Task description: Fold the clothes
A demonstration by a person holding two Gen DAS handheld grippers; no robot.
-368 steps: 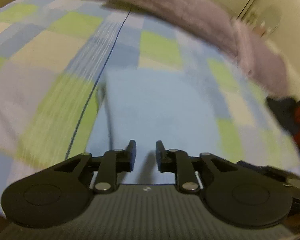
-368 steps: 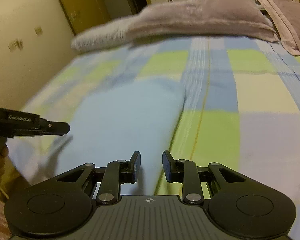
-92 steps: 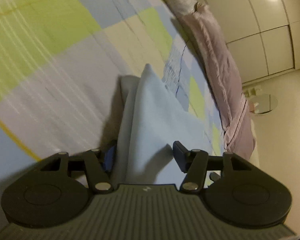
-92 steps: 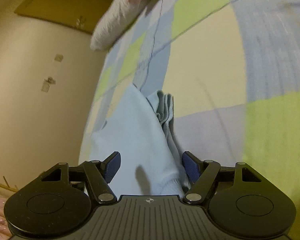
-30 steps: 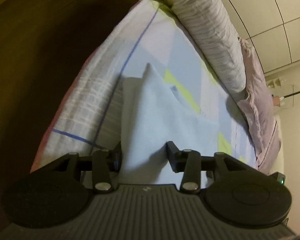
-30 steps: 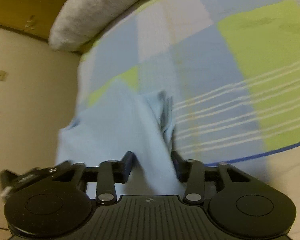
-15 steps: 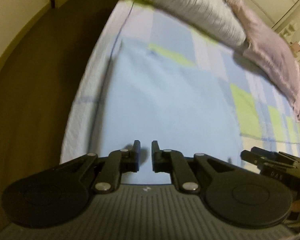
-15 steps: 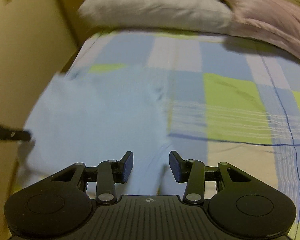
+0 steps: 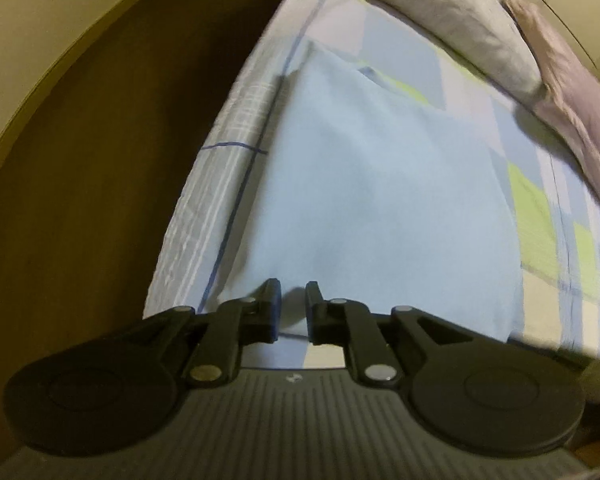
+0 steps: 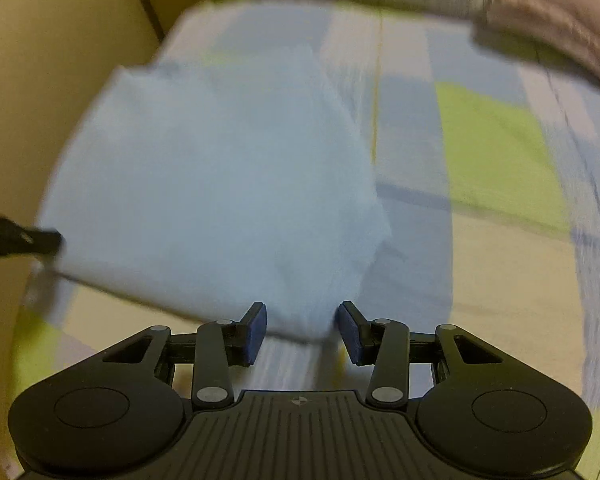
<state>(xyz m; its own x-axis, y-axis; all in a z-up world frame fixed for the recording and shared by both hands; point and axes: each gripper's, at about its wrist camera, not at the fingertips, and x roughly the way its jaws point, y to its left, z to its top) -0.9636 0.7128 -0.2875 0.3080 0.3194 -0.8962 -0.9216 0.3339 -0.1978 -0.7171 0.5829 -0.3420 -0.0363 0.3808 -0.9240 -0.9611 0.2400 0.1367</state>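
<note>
A folded light blue garment (image 9: pixel 372 200) lies flat on the checked bedsheet (image 9: pixel 540 216) near the bed's left edge; it also shows in the right wrist view (image 10: pixel 220 184). My left gripper (image 9: pixel 293 304) sits at the garment's near edge, jaws a narrow gap apart with nothing held between them. My right gripper (image 10: pixel 302 326) is open at the garment's near right corner, with the cloth edge lying between the blue pads but not pinched. The tip of the left gripper shows at the left edge of the right wrist view (image 10: pixel 20 238).
Grey (image 9: pixel 440 4) and mauve pillows (image 9: pixel 572 92) lie along the head of the bed. The bed's left edge drops to a dark wooden floor (image 9: pixel 100 180) beside a cream wall (image 10: pixel 40 60). Checked sheet (image 10: pixel 500 200) spreads to the right.
Both grippers let go of the garment, which now lies flat by the bed's left edge. In the last half second the right gripper opened wider and both moved closer to the near edge.
</note>
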